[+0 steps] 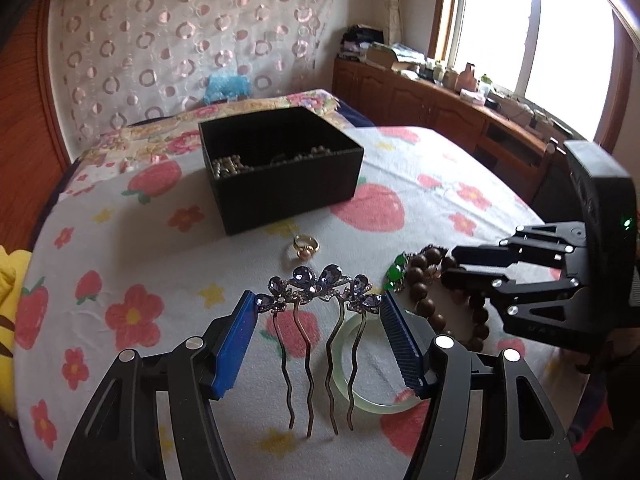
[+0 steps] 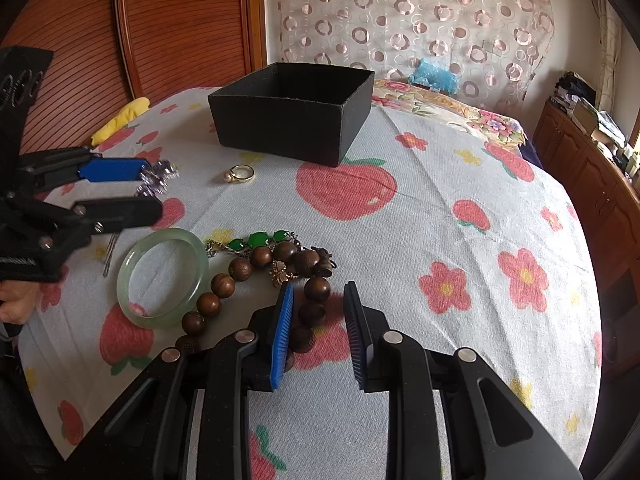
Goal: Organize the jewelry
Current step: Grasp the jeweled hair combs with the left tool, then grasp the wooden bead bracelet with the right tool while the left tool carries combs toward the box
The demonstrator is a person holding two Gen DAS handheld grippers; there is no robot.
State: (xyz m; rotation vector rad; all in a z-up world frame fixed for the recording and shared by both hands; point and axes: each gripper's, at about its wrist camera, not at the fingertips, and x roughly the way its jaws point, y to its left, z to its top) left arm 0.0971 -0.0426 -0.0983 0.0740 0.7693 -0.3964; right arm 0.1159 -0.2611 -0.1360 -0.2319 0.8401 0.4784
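Gripping: left gripper [image 1: 318,308] clamps the hair comb [image 1: 320,284] by its jewelled crown, lifted, prongs toward camera.
Right gripper [image 2: 318,300]: half open, straddling wooden bead bracelet [image 2: 240,268].
Black box [image 1: 280,160]: 12 o'clock of left gripper, the nearer one.

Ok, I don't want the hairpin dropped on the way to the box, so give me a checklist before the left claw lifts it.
1. Left claw pads flank the purple flower hairpin head: ok.
2. Firm squeeze on it: cannot tell.
3. Prongs clear of the jade bangle: not ok, they overlap it.
4. Black box open on top: ok.
5. Gold ring lies on the path to the box: lift above it.
6. Right claw out of the way: ok, over the wooden bead bracelet.
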